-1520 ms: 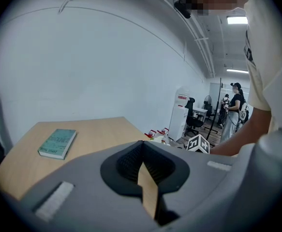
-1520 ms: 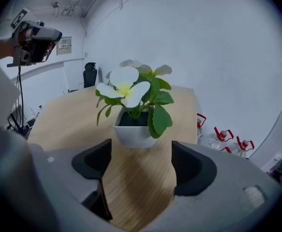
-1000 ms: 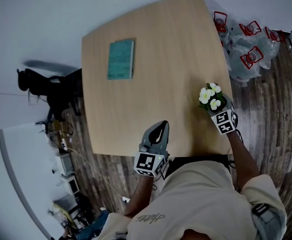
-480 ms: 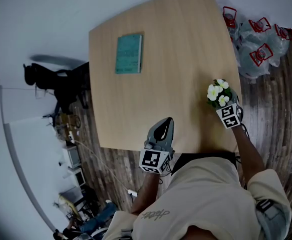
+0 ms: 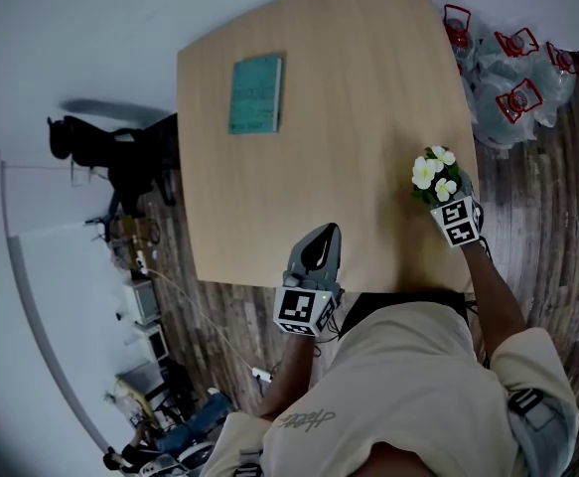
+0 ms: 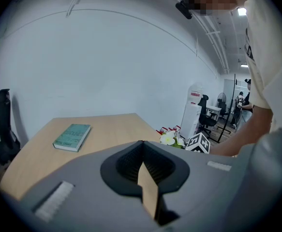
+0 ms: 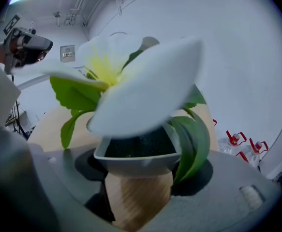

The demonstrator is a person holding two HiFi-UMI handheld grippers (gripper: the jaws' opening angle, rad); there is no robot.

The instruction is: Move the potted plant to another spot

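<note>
At the right edge of the table (image 5: pixel 319 117), the wide jaws of the right gripper (image 5: pixel 442 197) are being closed around the potted plant (image 5: pixel 432 175), while the left gripper (image 5: pixel 324 237) is being held shut.

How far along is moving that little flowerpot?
Done: the right gripper is at the potted plant. In hand: its jaws have just been closing around it, with the plant standing on the table near the edge. Left: lifting, carrying, setting down elsewhere.
</note>
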